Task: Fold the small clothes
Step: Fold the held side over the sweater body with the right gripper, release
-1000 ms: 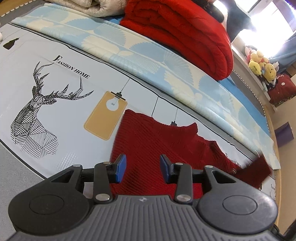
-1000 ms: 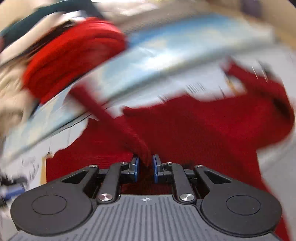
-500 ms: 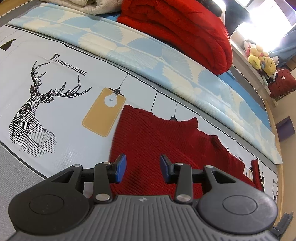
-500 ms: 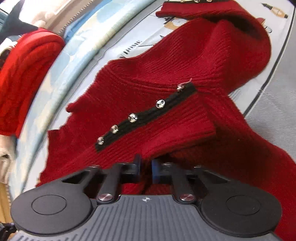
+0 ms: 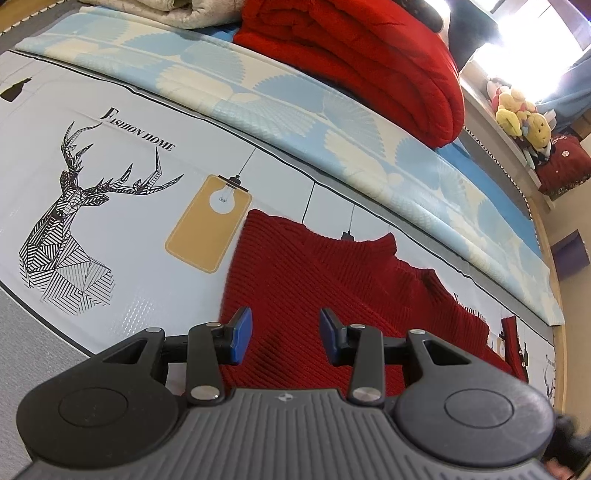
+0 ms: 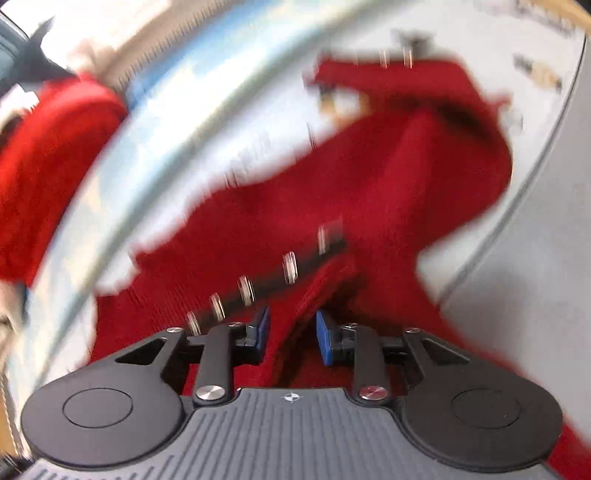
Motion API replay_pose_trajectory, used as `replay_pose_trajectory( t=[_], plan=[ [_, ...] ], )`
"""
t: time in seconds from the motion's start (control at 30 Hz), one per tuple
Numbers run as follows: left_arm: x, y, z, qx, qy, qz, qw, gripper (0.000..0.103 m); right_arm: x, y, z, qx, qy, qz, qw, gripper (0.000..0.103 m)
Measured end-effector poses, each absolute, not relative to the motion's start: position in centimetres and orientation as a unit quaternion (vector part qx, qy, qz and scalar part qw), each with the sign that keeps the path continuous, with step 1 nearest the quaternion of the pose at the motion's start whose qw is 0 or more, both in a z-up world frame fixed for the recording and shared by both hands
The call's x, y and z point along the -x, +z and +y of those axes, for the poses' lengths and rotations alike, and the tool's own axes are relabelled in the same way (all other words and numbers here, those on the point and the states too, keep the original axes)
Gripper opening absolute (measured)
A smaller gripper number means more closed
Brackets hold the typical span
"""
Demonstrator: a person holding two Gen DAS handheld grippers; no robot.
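Observation:
A small red knit cardigan [image 5: 314, 280] lies spread on a white printed mat [image 5: 129, 229]. My left gripper [image 5: 284, 325] hovers over its near left part, open, with nothing between its blue pads [image 5: 240, 334]. The right wrist view is blurred by motion. In it the cardigan [image 6: 406, 184] shows a black button band [image 6: 273, 280] with several shiny buttons folded across its body. My right gripper [image 6: 291, 325] sits low over that folded flap; its jaws are opening, and a ridge of red knit lies loose between the pads without being pinched.
A thick red quilt [image 5: 369, 62] and a beige blanket [image 5: 177, 11] are piled at the back on a blue fan-pattern sheet [image 5: 295, 110]. Plush toys [image 5: 524, 118] sit on a ledge at far right. Grey bedding [image 5: 22, 332] borders the mat on the left.
The right gripper carried the cardigan's front flap across the body, laid it down, and its jaws have parted from the cloth. The left gripper has stayed put.

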State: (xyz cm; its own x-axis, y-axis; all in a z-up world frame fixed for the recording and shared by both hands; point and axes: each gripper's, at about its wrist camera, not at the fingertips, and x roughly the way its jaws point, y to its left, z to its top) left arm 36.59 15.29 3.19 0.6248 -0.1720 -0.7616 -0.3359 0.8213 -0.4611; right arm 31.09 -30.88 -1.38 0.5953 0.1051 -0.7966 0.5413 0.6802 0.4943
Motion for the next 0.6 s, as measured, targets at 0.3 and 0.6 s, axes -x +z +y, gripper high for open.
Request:
replay_pose_trajectory(
  t=[0.3, 0.6],
  plan=[
    [-36.7, 3.1, 14.6, 0.284, 0.044, 0.436, 0.853, 0.044, -29.6, -4.2, -44.4, -0.58, -0.208, 0.261, 0.743, 0.049],
    [-36.7, 3.1, 14.0, 0.273, 0.04, 0.44, 0.855, 0.044, -29.2, -9.6, -47.7, -0.663, -0.243, 0.22, 0.673, 0.046]
  ],
)
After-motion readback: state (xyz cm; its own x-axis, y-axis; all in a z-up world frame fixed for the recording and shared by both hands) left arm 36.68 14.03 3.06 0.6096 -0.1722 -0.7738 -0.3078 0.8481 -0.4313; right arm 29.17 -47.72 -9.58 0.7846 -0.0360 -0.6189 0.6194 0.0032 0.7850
